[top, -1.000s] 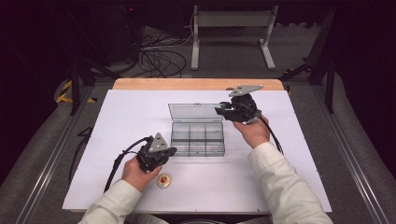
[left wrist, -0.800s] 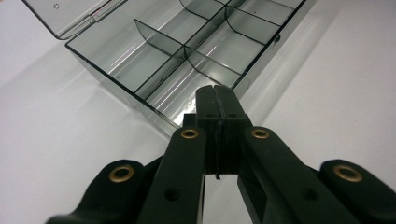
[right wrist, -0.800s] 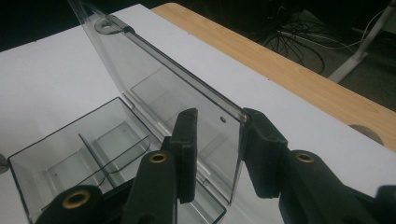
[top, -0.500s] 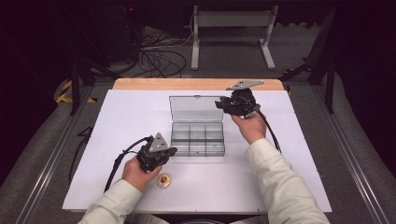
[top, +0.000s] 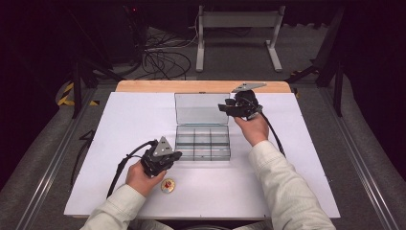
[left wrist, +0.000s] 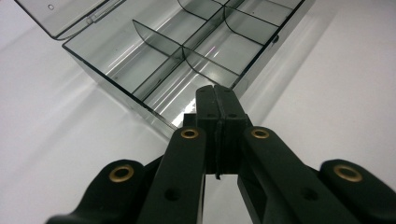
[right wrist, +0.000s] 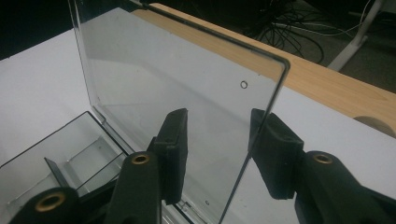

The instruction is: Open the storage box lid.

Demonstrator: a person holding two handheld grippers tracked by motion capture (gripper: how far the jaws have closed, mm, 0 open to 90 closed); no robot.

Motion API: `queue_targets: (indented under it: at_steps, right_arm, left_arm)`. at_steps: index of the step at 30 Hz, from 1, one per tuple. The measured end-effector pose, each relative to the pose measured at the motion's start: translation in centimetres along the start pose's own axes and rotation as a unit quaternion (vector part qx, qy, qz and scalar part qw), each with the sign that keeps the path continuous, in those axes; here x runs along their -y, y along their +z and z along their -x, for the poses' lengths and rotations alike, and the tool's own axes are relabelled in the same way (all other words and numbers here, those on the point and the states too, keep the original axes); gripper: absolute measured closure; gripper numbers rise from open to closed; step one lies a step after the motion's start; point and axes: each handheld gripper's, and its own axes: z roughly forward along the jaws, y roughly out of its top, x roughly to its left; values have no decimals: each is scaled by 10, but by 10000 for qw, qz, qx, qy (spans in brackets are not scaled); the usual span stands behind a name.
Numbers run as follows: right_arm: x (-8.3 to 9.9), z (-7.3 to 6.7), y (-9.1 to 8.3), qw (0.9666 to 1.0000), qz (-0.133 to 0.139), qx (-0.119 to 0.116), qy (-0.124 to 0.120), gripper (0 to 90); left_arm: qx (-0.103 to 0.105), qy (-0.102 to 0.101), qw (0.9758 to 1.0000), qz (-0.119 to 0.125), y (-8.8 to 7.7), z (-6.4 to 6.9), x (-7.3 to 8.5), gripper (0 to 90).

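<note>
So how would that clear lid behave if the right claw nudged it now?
The lid looks like thin, stiff plastic standing nearly upright on its hinge, so it would probably swing rather than bend. The box looks empty and light, so it might slide on the smooth white table.

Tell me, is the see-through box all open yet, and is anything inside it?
The box's lid already stands up off the tray. The right gripper has its jaws on either side of the lid's edge; they have just been opening, so it seems to be letting go. The left gripper is shut, pressing the tray's near wall. The compartments look empty, and a small round thing waits nearby.
</note>
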Motion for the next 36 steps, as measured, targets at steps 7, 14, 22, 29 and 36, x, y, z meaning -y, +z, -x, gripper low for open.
queue_targets:
  at_steps: [7, 14, 22, 29, 36]
  right_arm:
    - [3, 4, 11, 10000, 9, 48, 61, 502]
    - [6, 8, 22, 9998, -54, 87, 141, 459]
    - [9, 11, 33, 9994, -172, 107, 279, 405]
    - [9, 13, 41, 9987, -306, 130, 386, 367]
    - [14, 16, 49, 9977, -419, 70, 521, 310]
  left_arm:
    - [-9, 2, 10000, -5, 0, 0, 0, 897]
    - [3, 0, 10000, -5, 0, 0, 0, 897]
    - [13, 6, 10000, -3, 0, -1, 0, 897]
    - [26, 9, 10000, -2, 1, -1, 0, 896]
    - [31, 6, 10000, -1, 1, -1, 0, 896]
